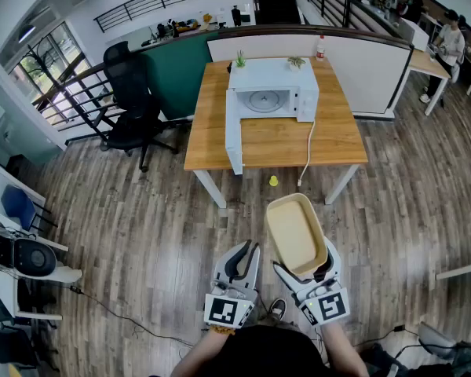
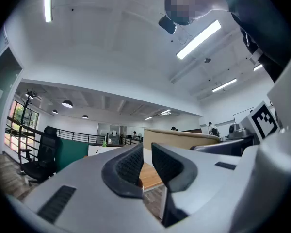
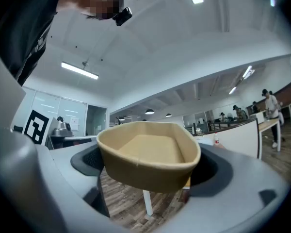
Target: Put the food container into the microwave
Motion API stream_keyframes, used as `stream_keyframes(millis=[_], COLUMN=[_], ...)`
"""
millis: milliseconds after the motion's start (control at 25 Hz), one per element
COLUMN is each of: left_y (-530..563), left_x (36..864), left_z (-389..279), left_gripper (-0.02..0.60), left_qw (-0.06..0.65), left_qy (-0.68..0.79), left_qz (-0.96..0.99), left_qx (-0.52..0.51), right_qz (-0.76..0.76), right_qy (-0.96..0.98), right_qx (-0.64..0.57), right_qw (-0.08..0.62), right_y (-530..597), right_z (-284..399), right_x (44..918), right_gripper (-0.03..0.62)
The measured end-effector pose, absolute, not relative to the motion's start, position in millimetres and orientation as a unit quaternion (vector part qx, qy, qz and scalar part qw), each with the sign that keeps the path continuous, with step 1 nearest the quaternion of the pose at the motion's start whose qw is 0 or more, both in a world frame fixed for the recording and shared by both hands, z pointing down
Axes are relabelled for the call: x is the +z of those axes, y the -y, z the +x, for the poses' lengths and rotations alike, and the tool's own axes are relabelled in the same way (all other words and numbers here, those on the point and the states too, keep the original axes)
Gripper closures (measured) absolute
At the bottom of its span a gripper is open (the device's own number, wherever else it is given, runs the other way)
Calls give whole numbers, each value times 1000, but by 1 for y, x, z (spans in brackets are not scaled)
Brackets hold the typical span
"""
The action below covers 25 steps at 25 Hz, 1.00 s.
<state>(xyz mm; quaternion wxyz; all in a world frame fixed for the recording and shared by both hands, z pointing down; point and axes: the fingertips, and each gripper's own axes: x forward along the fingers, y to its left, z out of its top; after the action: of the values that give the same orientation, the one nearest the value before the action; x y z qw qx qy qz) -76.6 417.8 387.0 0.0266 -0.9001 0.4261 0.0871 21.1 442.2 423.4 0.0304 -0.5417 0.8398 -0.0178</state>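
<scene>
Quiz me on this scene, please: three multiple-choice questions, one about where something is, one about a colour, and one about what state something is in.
1. Where does the microwave stand?
A. on a wall shelf
B. on the wooden table
C. on a kitchen counter

2. What colour is the food container?
A. blue
B. red
C. tan

3. How is the microwave door?
A. swung open
B. shut
C. taken off

Answers:
1 B: the head view shows it sitting on the far part of the tabletop.
2 C: its walls and inside are tan in both the head view and the right gripper view.
3 A: the door sticks out from the left side of the oven and the inside is in plain sight.
</scene>
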Motion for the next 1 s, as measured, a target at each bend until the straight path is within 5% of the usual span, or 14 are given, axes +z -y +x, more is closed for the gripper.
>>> stream_keyframes(millis=[1000], left_y=[-363], left_x=[391], left_z=[-146], left_gripper=[510], left_qw=[-14], left_qy=[-391], left_qz=[-911], left_qx=[128], right_qz=[-584], right_qy=[-811], right_qx=[-15], right_qw=[-18], right_y=[-386], right_z=[-49], right_x=[426], right_gripper=[60])
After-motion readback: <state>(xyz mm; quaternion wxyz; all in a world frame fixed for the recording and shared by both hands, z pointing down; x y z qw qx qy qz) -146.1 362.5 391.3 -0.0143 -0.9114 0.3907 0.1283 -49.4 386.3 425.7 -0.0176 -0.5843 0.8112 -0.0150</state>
